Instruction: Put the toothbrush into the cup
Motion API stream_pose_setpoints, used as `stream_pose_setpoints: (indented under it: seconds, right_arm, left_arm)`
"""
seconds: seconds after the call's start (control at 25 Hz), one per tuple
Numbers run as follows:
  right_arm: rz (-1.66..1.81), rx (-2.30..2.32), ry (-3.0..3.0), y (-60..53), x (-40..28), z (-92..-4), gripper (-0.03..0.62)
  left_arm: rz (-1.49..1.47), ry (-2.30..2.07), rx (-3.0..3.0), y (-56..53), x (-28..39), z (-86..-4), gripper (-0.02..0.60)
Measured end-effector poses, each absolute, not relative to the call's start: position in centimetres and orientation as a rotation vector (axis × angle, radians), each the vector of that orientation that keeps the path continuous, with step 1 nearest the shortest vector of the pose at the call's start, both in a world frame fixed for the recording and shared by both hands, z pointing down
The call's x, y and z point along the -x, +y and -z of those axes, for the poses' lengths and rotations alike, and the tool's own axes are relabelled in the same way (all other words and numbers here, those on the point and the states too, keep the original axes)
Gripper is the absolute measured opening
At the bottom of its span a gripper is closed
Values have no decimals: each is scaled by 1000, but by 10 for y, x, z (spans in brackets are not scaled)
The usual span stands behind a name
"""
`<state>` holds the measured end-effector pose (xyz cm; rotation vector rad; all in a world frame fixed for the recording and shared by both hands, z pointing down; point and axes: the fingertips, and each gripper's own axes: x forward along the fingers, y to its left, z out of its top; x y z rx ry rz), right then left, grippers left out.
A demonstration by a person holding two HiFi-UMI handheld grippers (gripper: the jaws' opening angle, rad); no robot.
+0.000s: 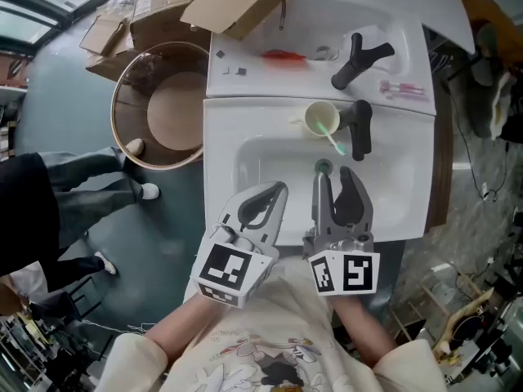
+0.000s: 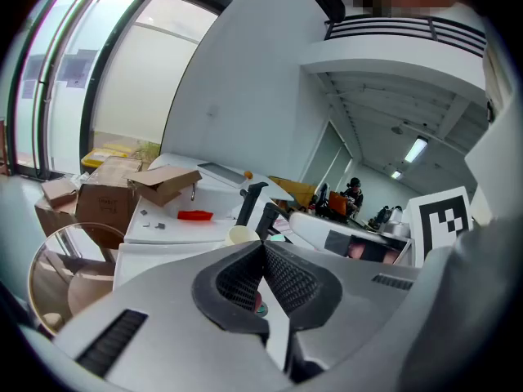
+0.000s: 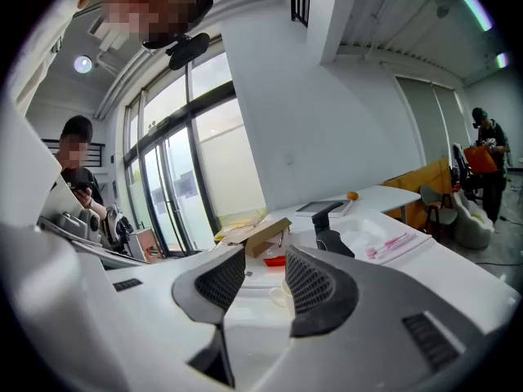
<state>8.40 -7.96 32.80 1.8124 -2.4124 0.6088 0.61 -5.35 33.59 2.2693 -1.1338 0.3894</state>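
Grey floor surrounds a white washbasin [image 1: 261, 158], seen from steeply above. At its near edge both grippers hover side by side over the bowl, marker cubes toward the person.

The left gripper [image 1: 276, 190] sits near left. Its own view shows the two dark ribbed pads pressed together at the tips [image 2: 263, 247], with nothing caught between them. The right gripper [image 1: 333, 176], just beside it, has its jaws spread apart and empty. In its own view [image 3: 265, 272] the basin and the cup show through the gap.

Just beyond the right gripper's tips lies the drain [image 1: 324, 167] at the bottom of the bowl. Farther on, at the far rim of the bowl, stands the cream cup [image 1: 319, 118]. The green toothbrush [image 1: 336, 143] is in it, leaning out over the near right of its rim toward the drain. A black tap [image 1: 360, 127] rises just right of the cup.

Farther still, on the flat white top behind the bowl, are a second black tap [image 1: 360, 60], a red object [image 1: 283, 55] to the left and a pink packet [image 1: 402, 89] to the right. An open cardboard box [image 1: 239, 2] overhangs the far left corner. On the floor to the left stands a round bin [image 1: 176, 109].
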Motion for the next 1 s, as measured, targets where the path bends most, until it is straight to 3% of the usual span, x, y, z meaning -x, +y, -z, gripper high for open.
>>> stream_pose_setpoints:
  seconds: [0.28, 0.4, 1.0]
  right_arm:
    - [-584, -1742, -2485, -58, -67, -307, 131]
    - [-613, -1725, -2509, -51, -62, -302, 43]
    - [-588, -1462, -2614, 3, -28, -285, 28]
  left_arm:
    - [-367, -1192, -2277, -39, 6, -319, 14]
    - [-347, -1216, -2284, -36, 9, -311, 14]
    - [-298, -1334, -2258, 8, 21, -293, 14]
